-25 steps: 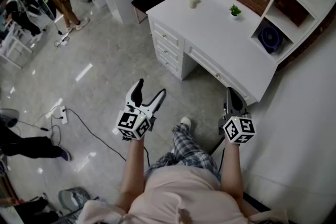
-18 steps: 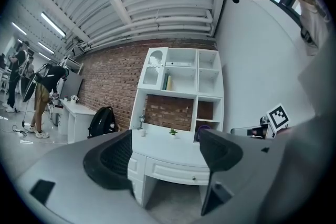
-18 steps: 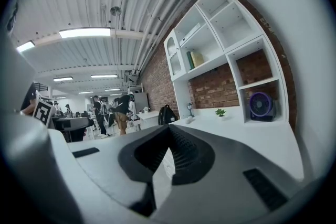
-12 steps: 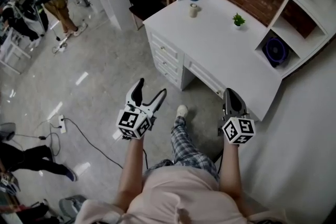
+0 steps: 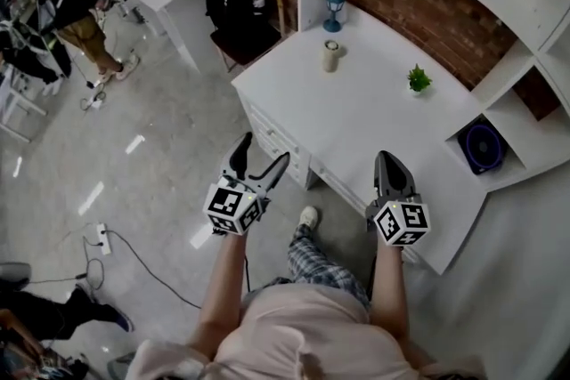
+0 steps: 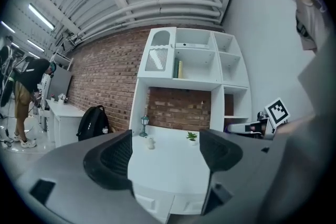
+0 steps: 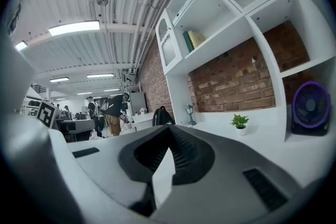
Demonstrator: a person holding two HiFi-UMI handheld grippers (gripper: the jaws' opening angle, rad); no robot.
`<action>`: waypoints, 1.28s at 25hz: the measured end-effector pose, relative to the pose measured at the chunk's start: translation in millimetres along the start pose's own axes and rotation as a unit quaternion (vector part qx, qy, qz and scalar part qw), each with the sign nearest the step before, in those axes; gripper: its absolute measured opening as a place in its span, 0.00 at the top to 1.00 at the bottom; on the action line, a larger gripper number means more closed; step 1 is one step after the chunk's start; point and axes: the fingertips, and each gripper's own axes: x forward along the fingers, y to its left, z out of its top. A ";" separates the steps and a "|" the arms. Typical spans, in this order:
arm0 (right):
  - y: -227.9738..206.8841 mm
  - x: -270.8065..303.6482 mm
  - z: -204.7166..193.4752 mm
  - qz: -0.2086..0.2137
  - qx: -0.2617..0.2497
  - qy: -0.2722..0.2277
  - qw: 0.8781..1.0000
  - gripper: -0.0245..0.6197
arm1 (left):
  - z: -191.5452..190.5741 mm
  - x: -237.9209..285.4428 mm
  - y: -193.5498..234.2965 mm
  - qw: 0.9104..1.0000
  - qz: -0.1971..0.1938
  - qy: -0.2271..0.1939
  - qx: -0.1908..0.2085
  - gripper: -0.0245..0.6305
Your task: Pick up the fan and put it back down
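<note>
While the left gripper (image 5: 263, 152) hangs released and the right gripper (image 5: 388, 159) clenched empty, purple fan (image 7: 311, 107) stands in a shelf cubby, unseen from the left gripper view.

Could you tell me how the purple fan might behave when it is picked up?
The fan looks small and plastic, so it is probably light and stiff. It stands upright in its cubby, so a nudge might tip it.

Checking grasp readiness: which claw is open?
The left claw: its jaws stand wide apart with nothing between them. The right claw has its jaws closed together.
</note>
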 end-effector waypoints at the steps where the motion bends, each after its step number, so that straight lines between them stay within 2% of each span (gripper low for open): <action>1: -7.2 20.3 6.4 -0.001 0.000 0.001 1.000 0.94 | 4.7 20.0 9.8 1.000 -0.001 0.001 0.000 0.38; 6: -36.4 101.6 25.0 -0.003 0.002 0.006 1.000 0.94 | 16.9 102.3 47.2 1.000 -0.008 0.006 -0.003 0.38; 13: -64.5 178.7 28.5 -0.006 0.008 0.019 1.000 0.94 | 6.5 183.1 79.4 0.999 -0.023 0.023 -0.013 0.38; 21: -71.2 216.5 36.8 -0.017 0.006 0.031 0.999 0.94 | 13.2 225.0 103.3 0.999 -0.037 0.032 -0.022 0.38; 29: -78.1 232.4 44.1 -0.036 0.005 0.026 0.999 0.94 | 8.8 268.0 105.2 0.996 -0.067 0.052 -0.022 0.38; 32: -81.2 246.8 43.4 -0.038 0.007 0.026 0.999 0.94 | 4.9 286.5 109.8 0.995 -0.066 0.066 -0.021 0.38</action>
